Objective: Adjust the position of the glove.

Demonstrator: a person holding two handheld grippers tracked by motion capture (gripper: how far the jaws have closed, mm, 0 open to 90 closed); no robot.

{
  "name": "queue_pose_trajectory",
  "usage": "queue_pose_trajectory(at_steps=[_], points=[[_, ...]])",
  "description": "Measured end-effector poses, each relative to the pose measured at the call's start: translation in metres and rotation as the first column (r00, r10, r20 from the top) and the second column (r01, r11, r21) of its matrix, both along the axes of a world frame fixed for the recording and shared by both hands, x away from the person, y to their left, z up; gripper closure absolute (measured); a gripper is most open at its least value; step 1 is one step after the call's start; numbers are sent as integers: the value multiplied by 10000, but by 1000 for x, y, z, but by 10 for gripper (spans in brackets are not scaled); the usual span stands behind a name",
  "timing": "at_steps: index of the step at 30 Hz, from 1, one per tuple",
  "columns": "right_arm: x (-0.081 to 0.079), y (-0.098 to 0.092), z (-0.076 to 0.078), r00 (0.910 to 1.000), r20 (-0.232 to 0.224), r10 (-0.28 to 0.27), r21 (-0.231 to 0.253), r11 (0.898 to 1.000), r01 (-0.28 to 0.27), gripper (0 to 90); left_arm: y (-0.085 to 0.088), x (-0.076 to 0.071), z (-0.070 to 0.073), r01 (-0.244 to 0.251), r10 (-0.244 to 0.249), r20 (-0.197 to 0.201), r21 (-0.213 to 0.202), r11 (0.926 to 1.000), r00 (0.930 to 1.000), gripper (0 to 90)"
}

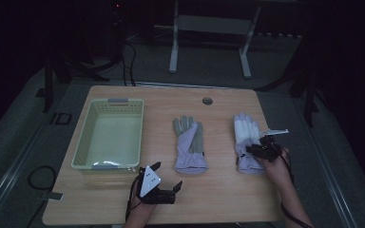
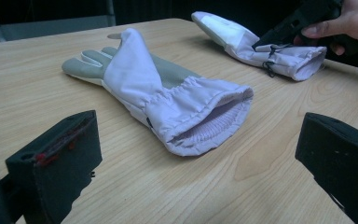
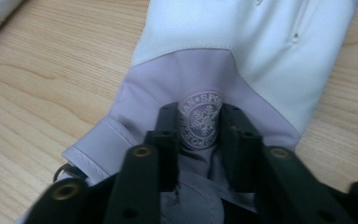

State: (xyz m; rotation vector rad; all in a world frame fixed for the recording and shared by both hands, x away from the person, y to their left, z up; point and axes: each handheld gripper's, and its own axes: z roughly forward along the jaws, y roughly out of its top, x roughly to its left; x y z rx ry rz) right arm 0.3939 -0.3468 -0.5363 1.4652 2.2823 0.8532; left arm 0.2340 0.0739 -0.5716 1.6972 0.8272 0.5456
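Right glove (image 1: 247,142) lies flat at the right of the tabletop (image 1: 218,199), long axis running from its cuff at the near end to its fingers at the far end. The right gripper (image 1: 261,151) sits over the cuff end; in the right gripper view its jaws pinch a fold of the lilac cuff fabric around the round logo (image 3: 200,120). Left glove (image 2: 168,98) lies parallel at mid-table, apart. The left gripper (image 1: 164,178), nearer that glove, has its jaws released, empty. The basket (image 1: 83,152) stands at the left.
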Motion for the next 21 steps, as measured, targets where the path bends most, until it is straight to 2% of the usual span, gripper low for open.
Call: queue_pose_trajectory(at_steps=[4, 8, 12, 17, 21], points=[[-4, 2, 1, 9997, 148, -202, 86, 9998, 201, 782, 0, 0, 0, 0, 0, -22, 17, 10000, 10000, 3], [-6, 1, 10, 9992, 211, -338, 158, 9993, 335, 802, 0, 0, 0, -12, 12, -28, 19, 10000, 10000, 3], [-8, -4, 27, 9972, 462, -595, 254, 9980, 584, 805, 0, 0, 0, -19, 19, -45, -8, 10000, 10000, 3], [-11, -6, 56, 9941, 878, -644, 626, 9963, 590, 806, 0, 0, 0, -20, 20, -23, 3, 10000, 10000, 4], [-11, 0, 77, 9928, 1086, -500, 842, 9956, 409, 806, 0, 0, 0, -23, 23, -21, 8, 10000, 10000, 3]])
